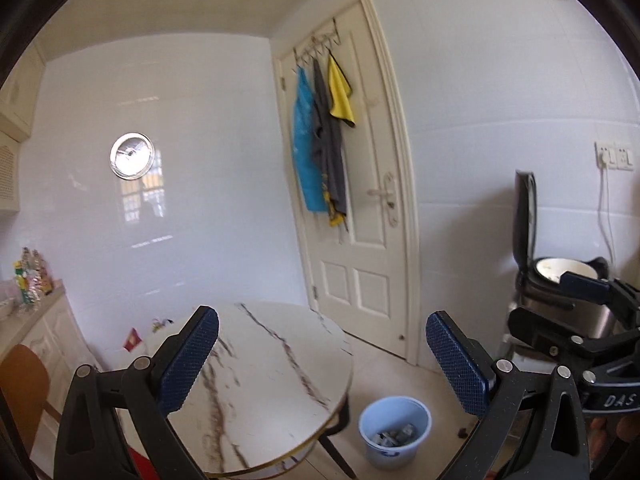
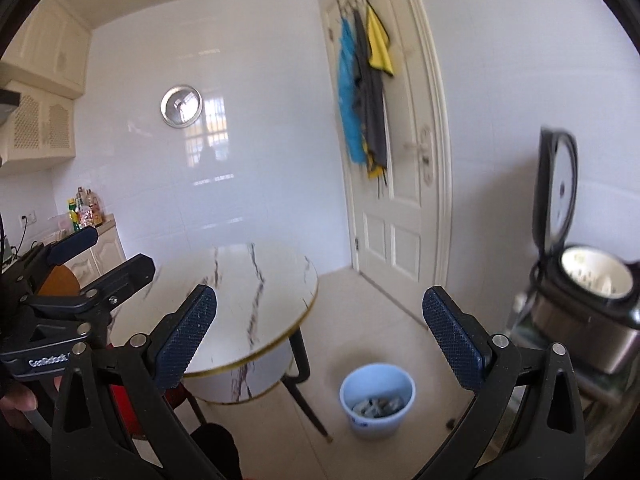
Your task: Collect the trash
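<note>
from the left wrist view, the left gripper has its blue-padded fingers spread wide with nothing between them, held above a round marble-patterned table. the pale blue bin stands upright on the tiled floor just beside the table's right edge, its open mouth facing up and its long axis vertical; greyish crumpled trash lies in the bottom (too blurred to tell what the pieces are). two small coloured wrappers lie near the table's far left rim. part of the right gripper shows at the right edge, in front of an open rice cooker. from the right wrist view, the right gripper is likewise spread apart and empty, hovering over the floor between the table and the cooker. the bin sits upright below, near the table's dark leg, with the grey trash inside. the left gripper appears at the left edge. cloths hang on a white door behind.
</note>
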